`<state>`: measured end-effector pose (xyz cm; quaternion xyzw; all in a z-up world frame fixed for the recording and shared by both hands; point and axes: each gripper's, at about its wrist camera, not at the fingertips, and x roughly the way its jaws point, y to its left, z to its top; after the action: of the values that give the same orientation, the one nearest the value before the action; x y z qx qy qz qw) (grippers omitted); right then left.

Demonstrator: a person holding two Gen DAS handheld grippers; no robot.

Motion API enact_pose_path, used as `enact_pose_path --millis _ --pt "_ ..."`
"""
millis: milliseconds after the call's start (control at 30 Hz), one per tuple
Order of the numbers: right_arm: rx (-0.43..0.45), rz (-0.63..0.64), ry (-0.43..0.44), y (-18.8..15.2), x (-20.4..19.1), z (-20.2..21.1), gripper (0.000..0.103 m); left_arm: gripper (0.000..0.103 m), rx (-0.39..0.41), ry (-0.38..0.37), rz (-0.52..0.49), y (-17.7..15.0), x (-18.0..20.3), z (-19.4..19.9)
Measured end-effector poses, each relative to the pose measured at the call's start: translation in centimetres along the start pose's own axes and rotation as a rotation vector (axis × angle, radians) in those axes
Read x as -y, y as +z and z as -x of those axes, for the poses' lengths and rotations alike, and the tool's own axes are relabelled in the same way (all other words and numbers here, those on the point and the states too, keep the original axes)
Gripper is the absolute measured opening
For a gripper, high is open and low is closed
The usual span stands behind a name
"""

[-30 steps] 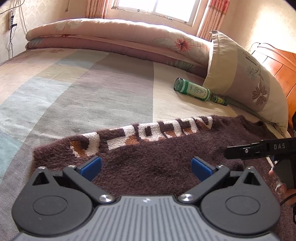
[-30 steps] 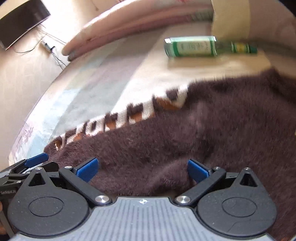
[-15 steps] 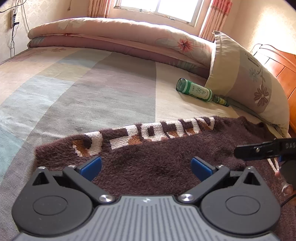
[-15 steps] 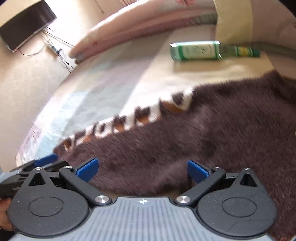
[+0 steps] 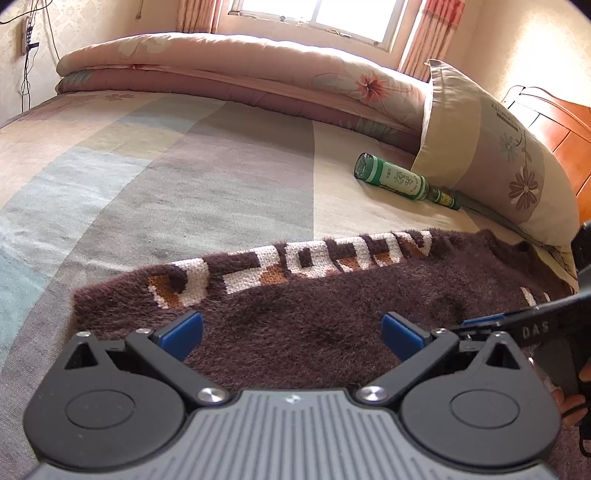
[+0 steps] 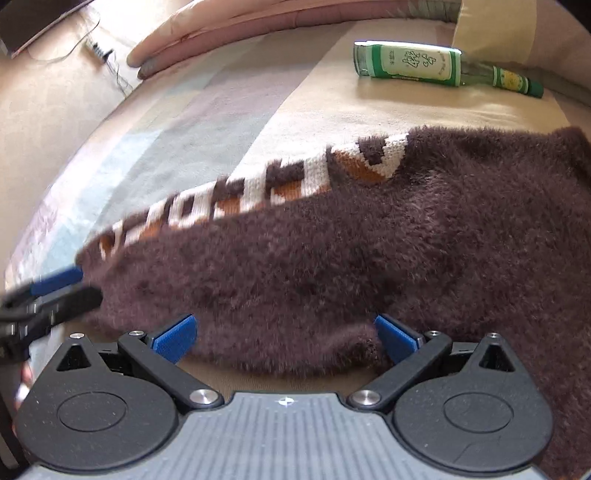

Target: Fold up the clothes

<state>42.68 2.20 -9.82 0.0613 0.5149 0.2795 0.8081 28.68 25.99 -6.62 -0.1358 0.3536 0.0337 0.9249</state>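
Both grippers have come nearer to the near edge of the brown sweater (image 5: 332, 314), which lies flat on the bed (image 5: 147, 177). The left gripper (image 5: 291, 332) and right gripper (image 6: 284, 334) stand wide apart, holding nothing.

Home bedroom, bed (image 5: 221, 166), folded quilt (image 5: 229, 62), pillow (image 5: 491, 147), curtained window (image 5: 317, 14)

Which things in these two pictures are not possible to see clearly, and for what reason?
- Brown sweater: its near edge is hidden behind the left gripper body in the left wrist view; its right part is cut off by the frame edge.
- Knitted letters: motion-blurred in the right wrist view, partly folded under; not readable.
- Green bottle label: too small to read in the left wrist view.
- Person's hand: only fingers show at the right edge.
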Motion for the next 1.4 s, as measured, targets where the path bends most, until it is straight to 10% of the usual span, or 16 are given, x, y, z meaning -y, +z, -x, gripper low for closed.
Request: enact_pose_path --millis 267,633,800,1033,1400 --pt "0.067 -0.05 0.118 -0.1 -0.5 2.8 0.103 0.102 0.019 0.003 0.025 0.2 -0.8 0.6" --pt "-0.054 -0.076 0.282 -0.3 -3.9 -1.2 0.103 0.102 0.032 0.021 0.068 0.4 -2.4 0.9" --pt "-0.008 0.007 0.182 1.0 -3.5 1.7 0.103 0.103 0.029 0.038 0.089 0.3 -3.2 1.0" --pt "0.107 0.147 -0.478 4.2 2.3 3.7 0.103 0.102 0.035 0.039 0.094 0.3 -3.1 1.0" --pt "0.09 0.053 -0.412 7.2 6.5 -0.1 0.103 0.102 0.024 0.065 0.081 0.3 -2.8 0.3"
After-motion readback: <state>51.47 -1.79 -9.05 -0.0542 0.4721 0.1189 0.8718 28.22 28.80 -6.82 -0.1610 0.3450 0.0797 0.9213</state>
